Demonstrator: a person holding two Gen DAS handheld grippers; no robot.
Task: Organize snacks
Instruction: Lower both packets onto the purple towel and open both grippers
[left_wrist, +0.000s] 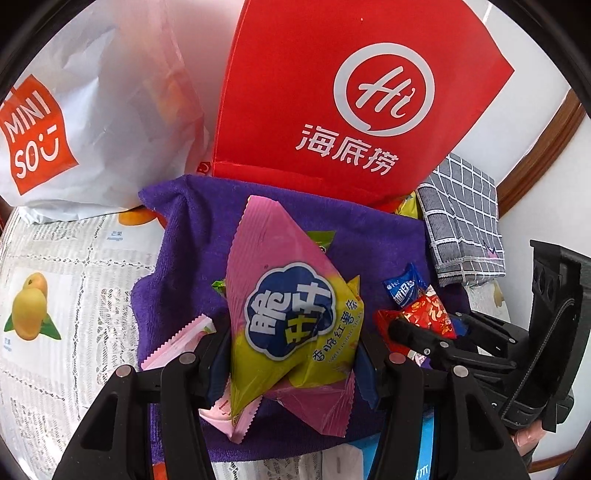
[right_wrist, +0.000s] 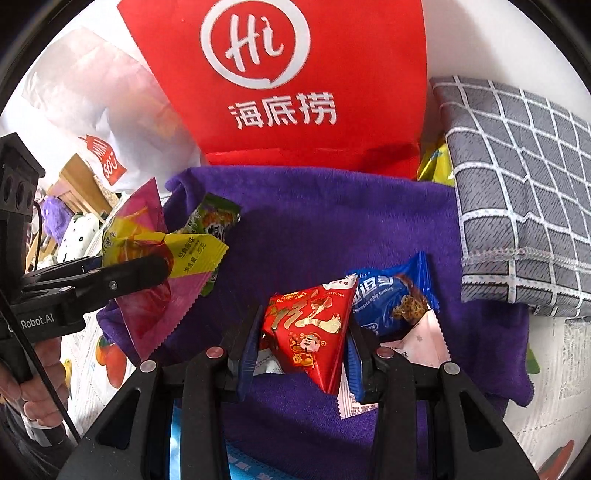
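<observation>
Two grips are loaded: left gripper (left_wrist: 291, 354) pinches a pink-and-yellow crinkled snack bag (left_wrist: 288, 317), right gripper (right_wrist: 301, 347) a small red foil packet (right_wrist: 314, 332), both over the purple towel (right_wrist: 332, 229). Slick foil, apparently corner-held, could slip and drop.

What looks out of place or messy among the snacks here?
No spill or damage shows. Loose packets, such as the blue cookie packet, lie scattered on the rumpled purple towel. A yellow packet sits wedged behind the grey checked cloth.
</observation>
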